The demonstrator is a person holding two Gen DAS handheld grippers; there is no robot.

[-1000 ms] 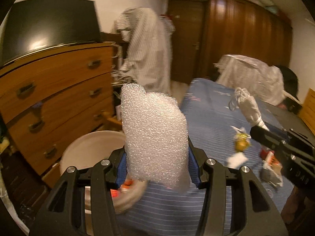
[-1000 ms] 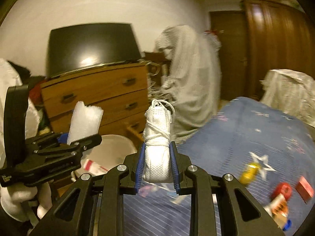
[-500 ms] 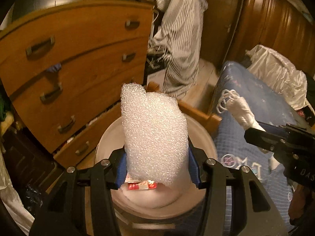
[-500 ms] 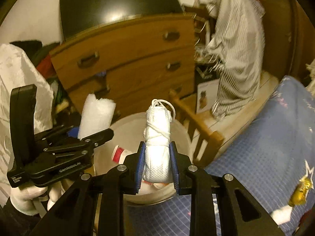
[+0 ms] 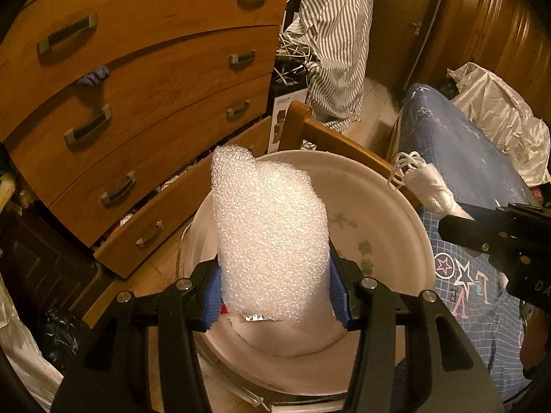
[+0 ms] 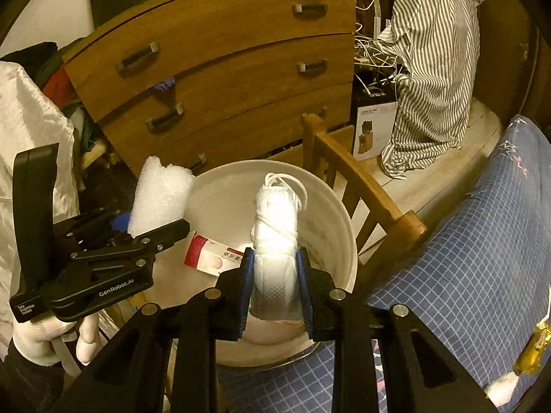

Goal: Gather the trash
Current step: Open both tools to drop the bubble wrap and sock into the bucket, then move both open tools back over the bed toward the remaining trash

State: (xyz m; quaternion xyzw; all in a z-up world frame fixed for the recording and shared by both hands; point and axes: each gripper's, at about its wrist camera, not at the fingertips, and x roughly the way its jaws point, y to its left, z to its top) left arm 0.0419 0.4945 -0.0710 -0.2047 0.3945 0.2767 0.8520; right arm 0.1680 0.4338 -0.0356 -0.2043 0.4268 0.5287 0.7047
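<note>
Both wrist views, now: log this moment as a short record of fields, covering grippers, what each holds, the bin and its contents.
left gripper: shut on foam wrap, over the bin
right gripper: shut on rolled face mask, over the bin
bin: white bucket, open, beside the blue bedspread
bin contents: red-and-white carton
left on bed: yellow wrapper

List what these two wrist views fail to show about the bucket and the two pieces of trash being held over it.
- Bucket floor: in the left wrist view the foam piece held by the left gripper covers most of it.
- Red and white box: its print is too small to read; the right gripper cuts off one end.
- Rolled face mask: its lower end is hidden between the pads.
- Bucket's near rim: covered by gripper bodies in both views.
</note>
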